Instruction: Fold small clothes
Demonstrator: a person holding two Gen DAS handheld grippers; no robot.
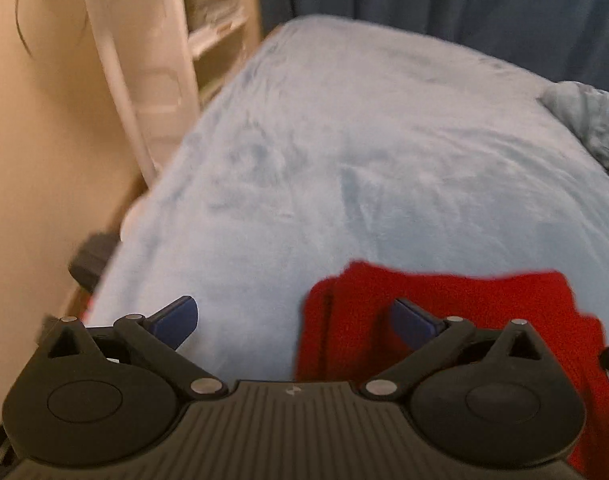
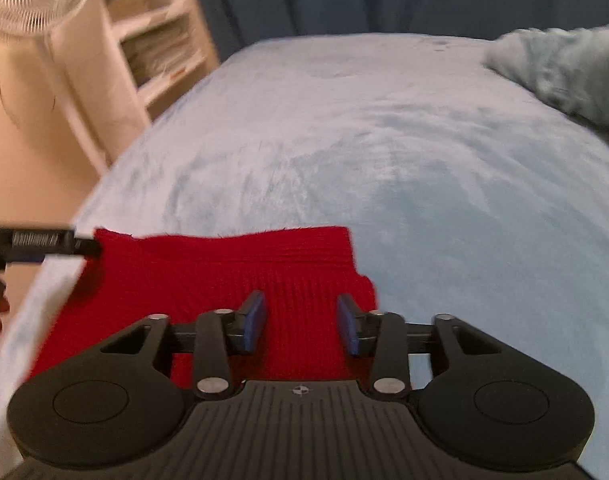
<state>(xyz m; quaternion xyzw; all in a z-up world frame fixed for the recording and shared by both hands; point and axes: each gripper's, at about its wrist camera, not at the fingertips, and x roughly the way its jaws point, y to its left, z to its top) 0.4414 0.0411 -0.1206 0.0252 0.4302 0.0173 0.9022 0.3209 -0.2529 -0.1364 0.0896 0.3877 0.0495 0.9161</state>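
Left tool (image 1: 294,322) is spread fully wide, nothing between its pads. Right tool (image 2: 300,322) is part open, also gripping nothing; we see bare knit between its pads, no pinch. Red knit garment (image 2: 232,276) lies flat on the light blue bed (image 2: 384,140), directly under and ahead of the right tool, off to the right of the left tool. Looks already folded at least once; blur makes layer count hard to call, maybe two. We judge it soft, light, limp, with a ribbed knit that should grip well on the pads. It will sag if lifted by one point. Take hold at the far corners, one tool each, pinching all layers at the edge.
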